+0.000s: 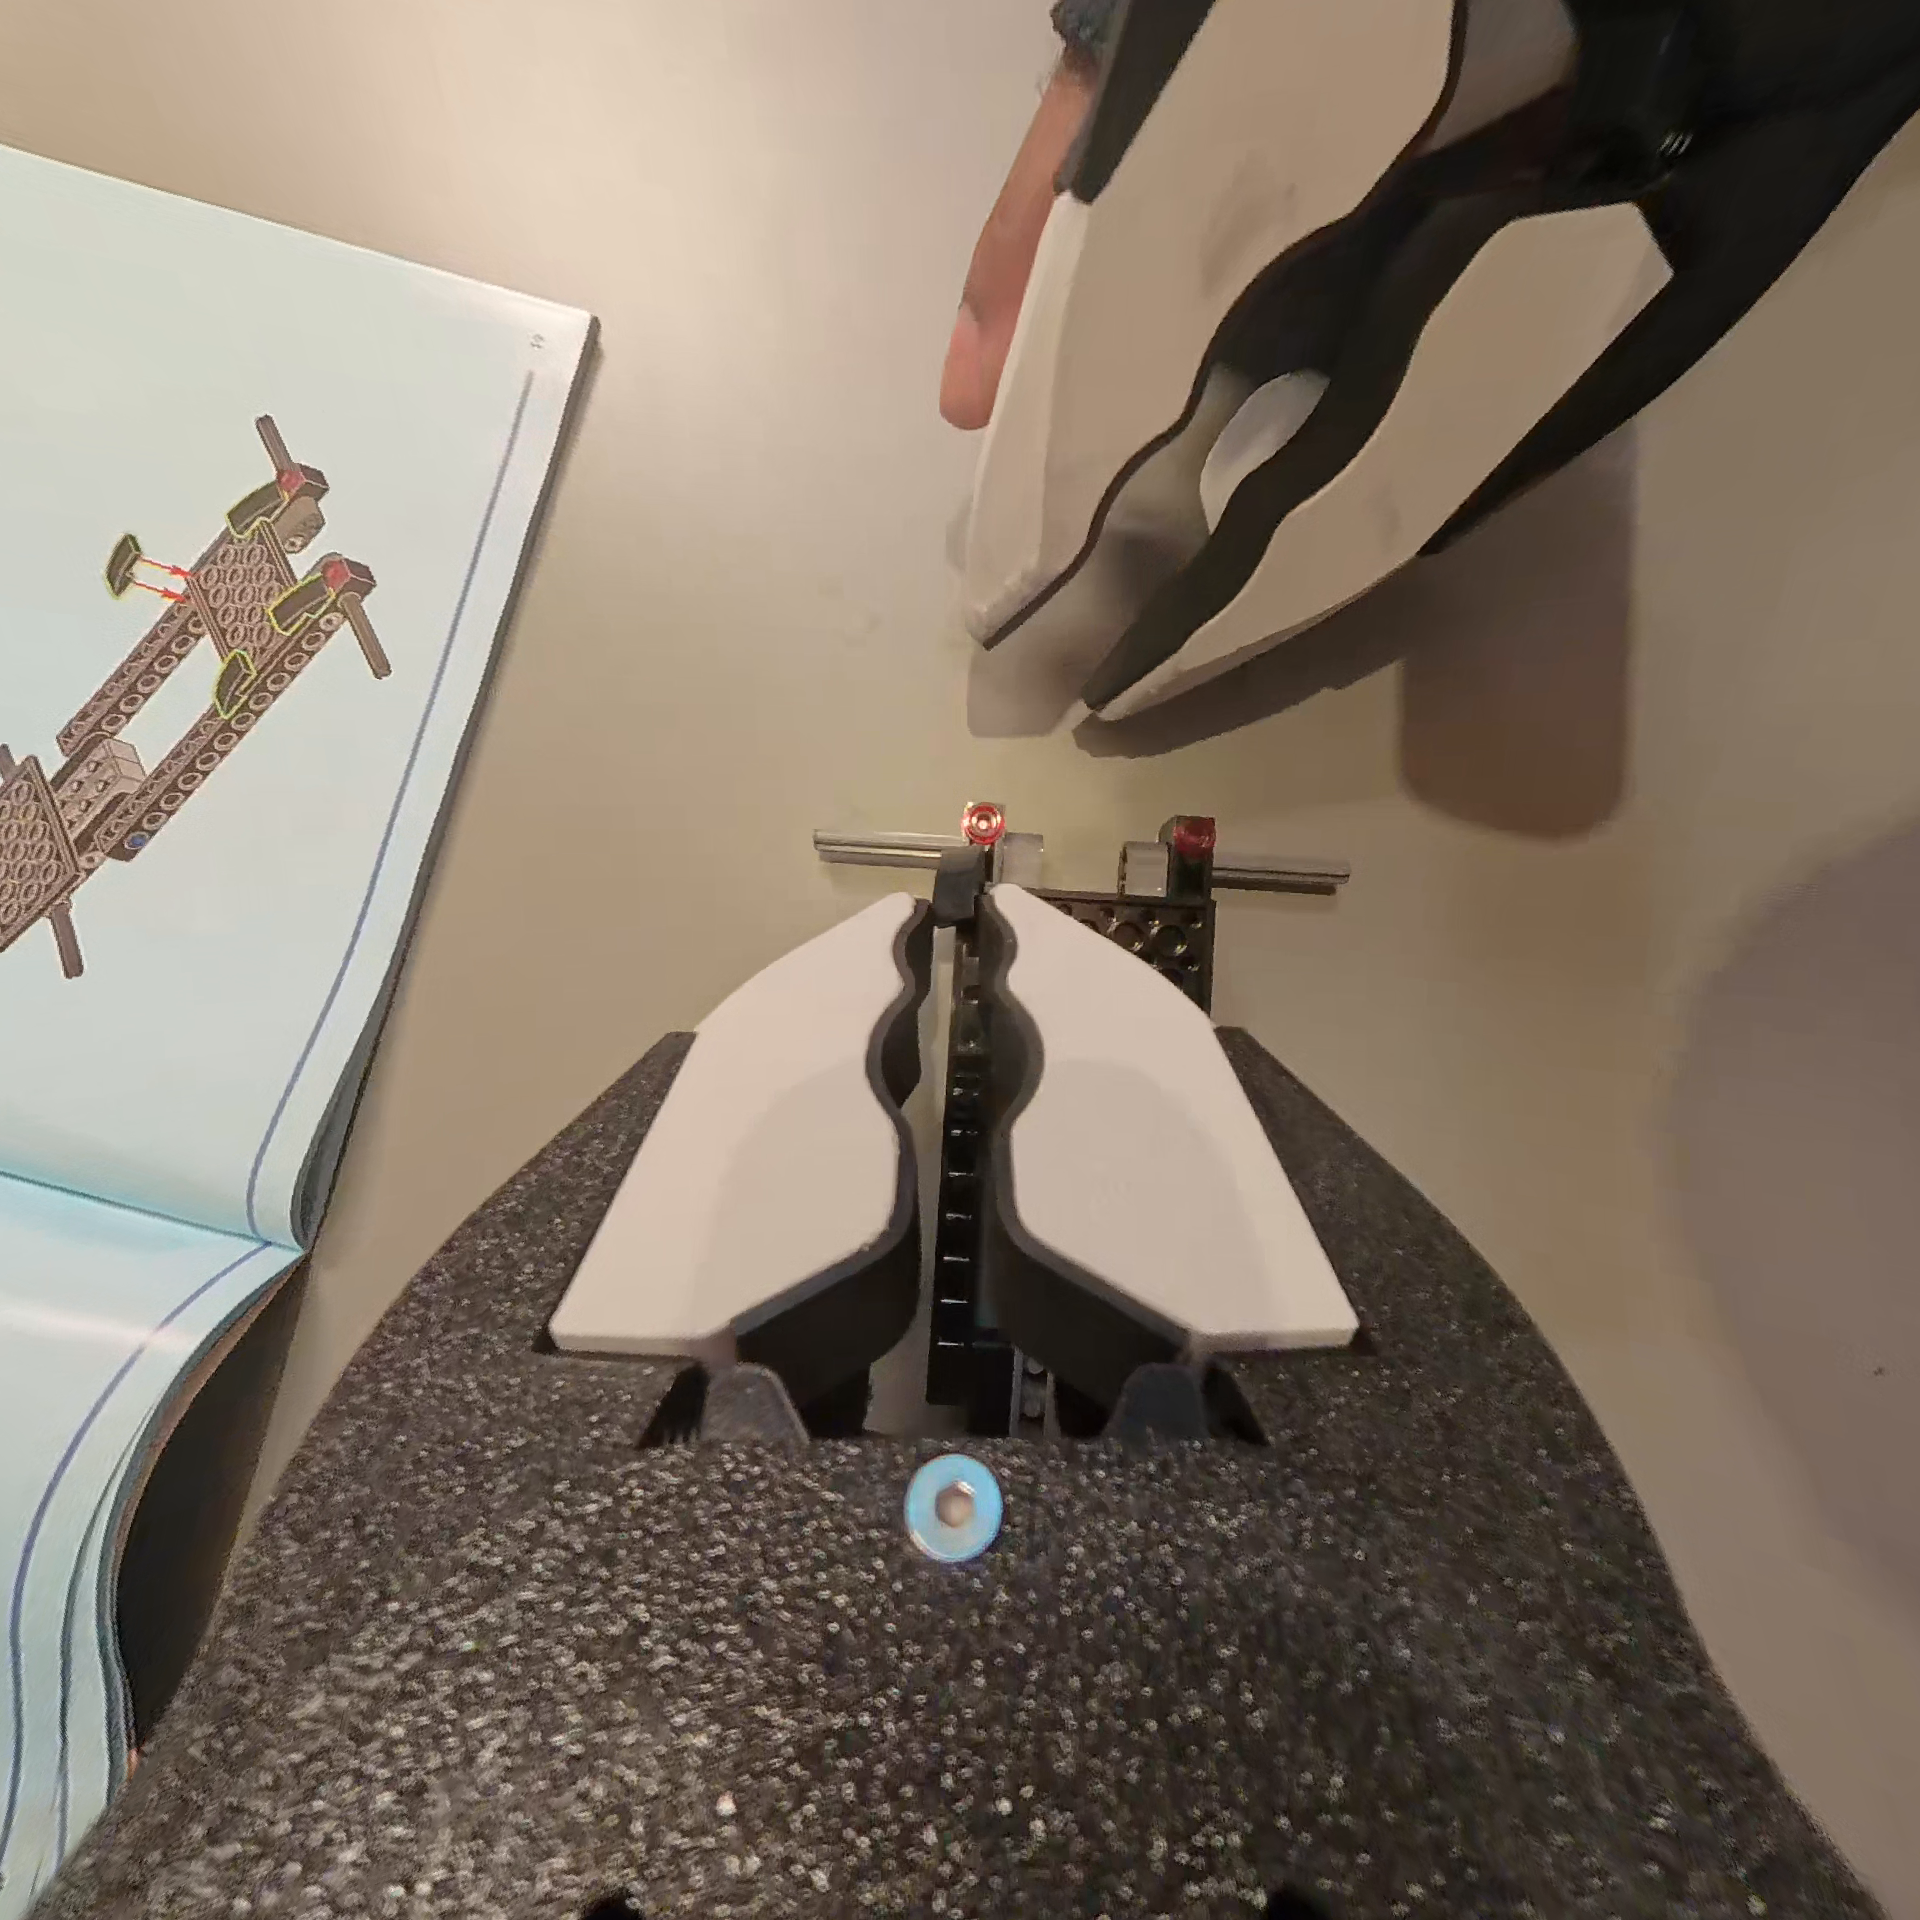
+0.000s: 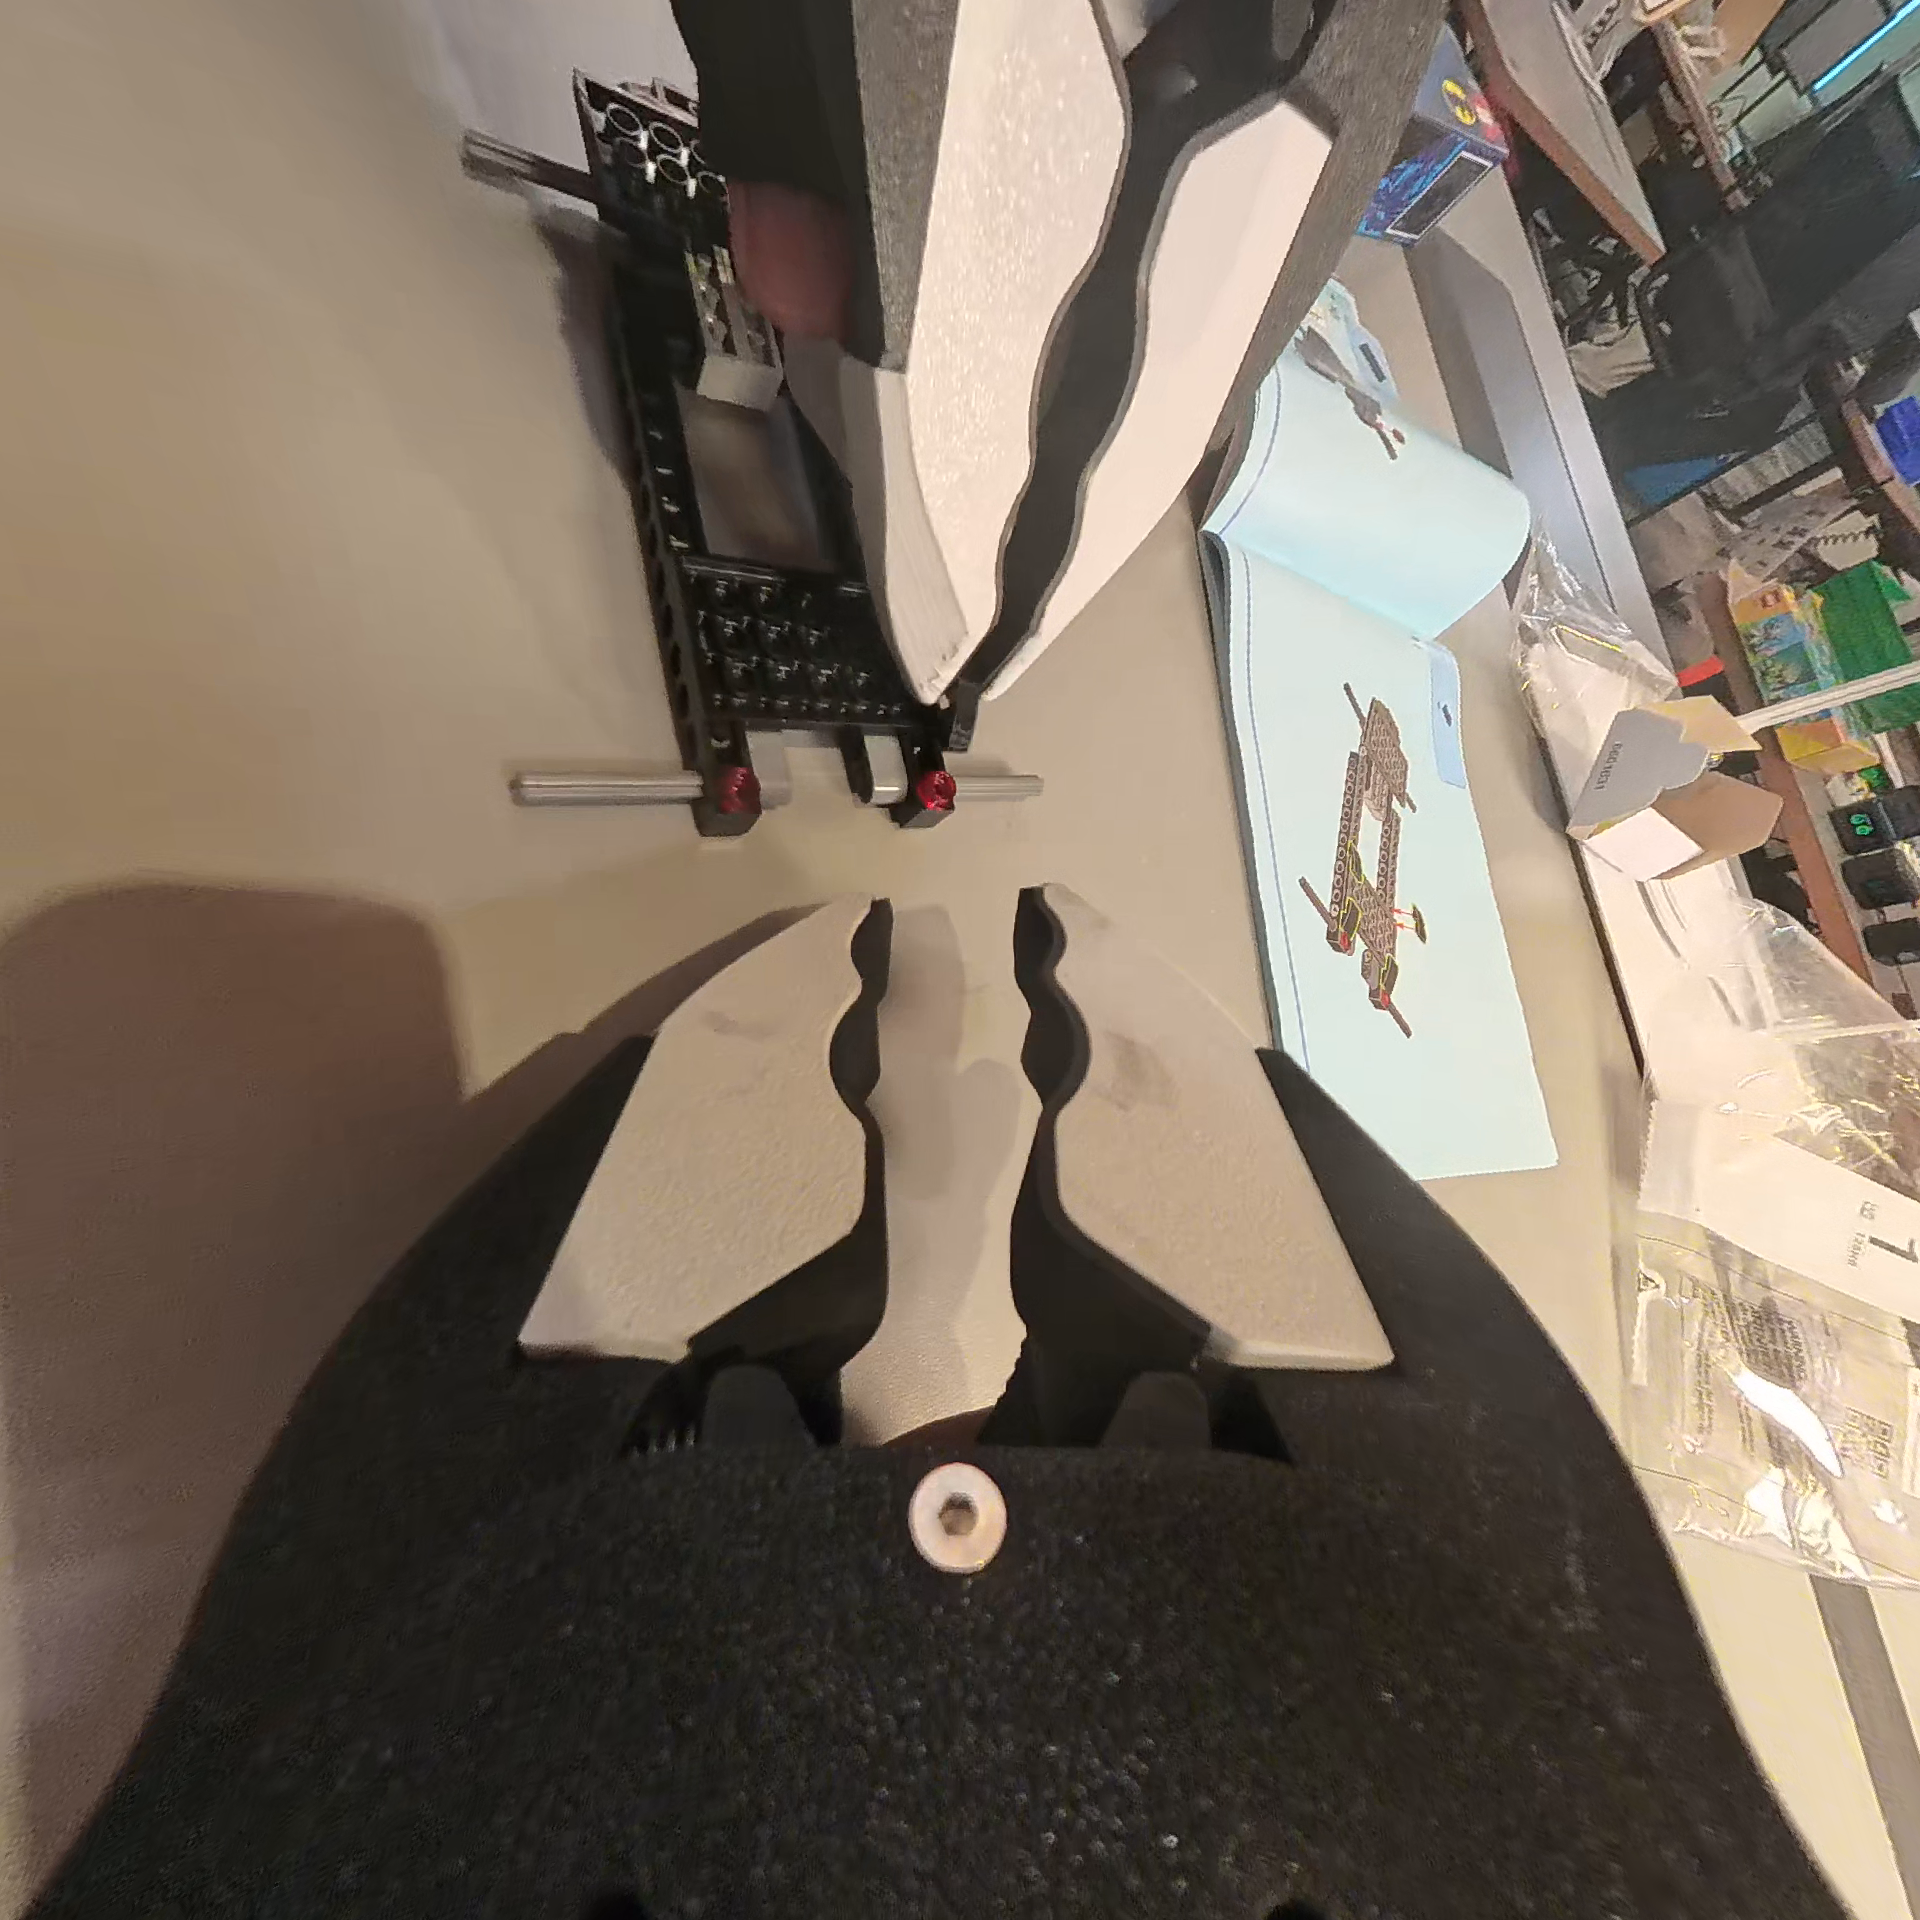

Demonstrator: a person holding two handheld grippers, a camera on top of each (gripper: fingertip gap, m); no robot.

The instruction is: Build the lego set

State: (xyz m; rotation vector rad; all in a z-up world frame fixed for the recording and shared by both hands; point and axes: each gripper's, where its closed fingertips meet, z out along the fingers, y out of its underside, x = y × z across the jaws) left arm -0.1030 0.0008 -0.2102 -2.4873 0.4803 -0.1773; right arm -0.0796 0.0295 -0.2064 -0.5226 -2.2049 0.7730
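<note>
My left gripper [image 1: 961, 902] is shut on a small black piece [image 1: 956, 883] at its fingertips. It holds the piece against the near corner of a black brick frame [image 1: 1153, 940] that lies on the beige table [image 1: 727, 623]. The right wrist view shows the same piece [image 2: 964, 712] pinched at the frame's side [image 2: 769, 644], beside a red stud [image 2: 935, 790]. Grey axles [image 2: 597, 787] stick out at both sides of the frame. My right gripper [image 2: 954, 904] is open and empty, hovering over bare table just short of the frame; it also shows in the left wrist view [image 1: 1039, 675].
An open light-blue instruction booklet [image 1: 260, 727] lies left of the frame and also shows in the right wrist view [image 2: 1382, 935]. Clear plastic bags [image 2: 1766, 1299] and a small cardboard box [image 2: 1662, 790] lie beyond it. A person's finger [image 1: 977, 343] shows behind the right gripper. Spacing between my two grippers at the tips: around 4 cm.
</note>
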